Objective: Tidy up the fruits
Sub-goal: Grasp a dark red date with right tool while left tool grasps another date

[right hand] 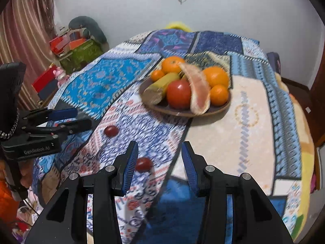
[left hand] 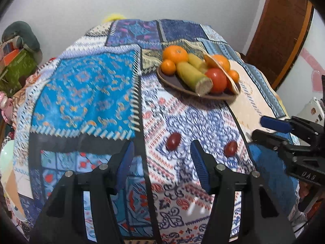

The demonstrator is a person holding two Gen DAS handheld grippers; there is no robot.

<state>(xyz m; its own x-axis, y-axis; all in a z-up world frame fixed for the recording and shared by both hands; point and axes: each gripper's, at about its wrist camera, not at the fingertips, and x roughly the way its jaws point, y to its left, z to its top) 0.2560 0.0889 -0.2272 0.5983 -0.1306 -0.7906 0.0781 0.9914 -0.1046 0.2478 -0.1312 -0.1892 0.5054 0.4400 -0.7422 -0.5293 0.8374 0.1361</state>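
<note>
A brown plate (left hand: 174,83) on the patterned cloth holds oranges (left hand: 175,53), yellow-green fruit pieces (left hand: 193,75), a large red tomato (left hand: 217,79) and a pomelo slice (right hand: 198,88); its rim also shows in the right wrist view (right hand: 178,112). Two small dark red fruits lie loose on the cloth: one (left hand: 173,141) just beyond my left gripper (left hand: 162,158), the other (left hand: 230,148) to its right. In the right wrist view the nearer fruit (right hand: 143,164) lies by the left finger of my right gripper (right hand: 159,162); the farther one (right hand: 111,131) sits to the left. Both grippers are open and empty.
The round table (right hand: 254,105) is covered by a blue patchwork cloth. My right gripper shows at the right edge of the left wrist view (left hand: 270,128); my left gripper shows at the left in the right wrist view (right hand: 77,118). Boxes and clutter (right hand: 77,46) stand by the wall.
</note>
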